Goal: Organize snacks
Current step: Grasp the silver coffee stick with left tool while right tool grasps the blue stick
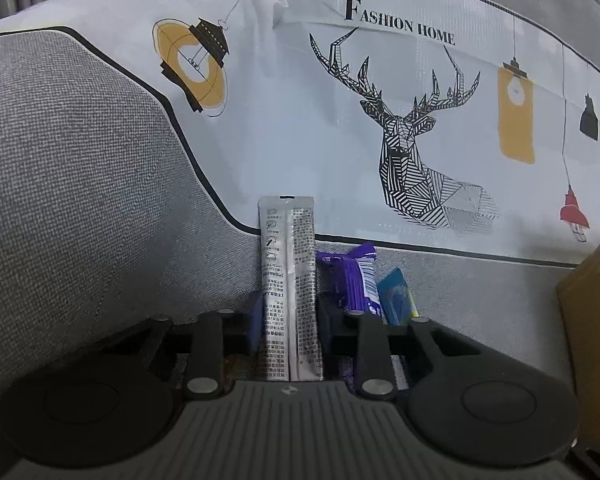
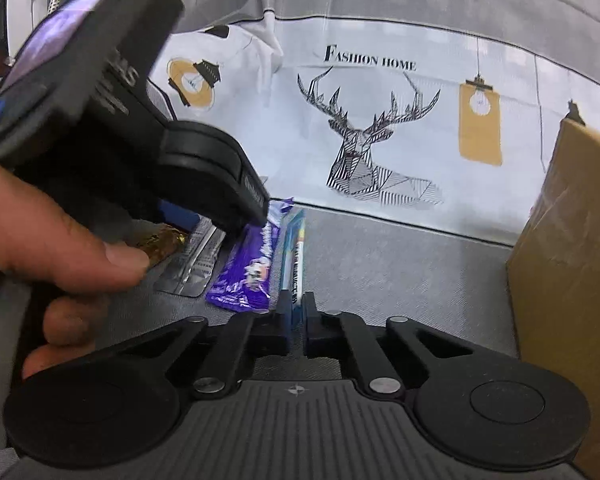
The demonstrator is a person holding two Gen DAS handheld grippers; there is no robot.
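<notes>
Four snacks lie in a row on the grey seat (image 2: 400, 272), long sides parallel, in front of the printed cloth (image 2: 360, 120), which suggests you are lining them up. At far left, your hand (image 2: 48, 232) holds the left gripper (image 1: 290, 312), pitched down over the row. A gold-wrapped snack (image 2: 162, 242) shows beneath it, partly hidden, so its exact position cannot be confirmed. Next comes the silver sachet (image 1: 288, 264), lying flat between the left gripper's fingers, one finger close against each long edge. The sachet is neither lifted nor buckled, so I judge this tool released and straddling it, not squeezing it, probably to square it up. The purple bar (image 2: 246, 276) lies just beside the sachet, untouched. The left gripper's tip hangs over its far end. Right of it lies the blue packet (image 2: 294, 248), close alongside the bar. Its near end runs between the fingers of the right gripper (image 2: 297, 312), which is clenched on that thin end, apparently so the packet can be pulled or lifted without disturbing the bar. At far right a cardboard box (image 2: 572, 260) stands well apart from the row. It is the likely destination, though its opening is not visible.
</notes>
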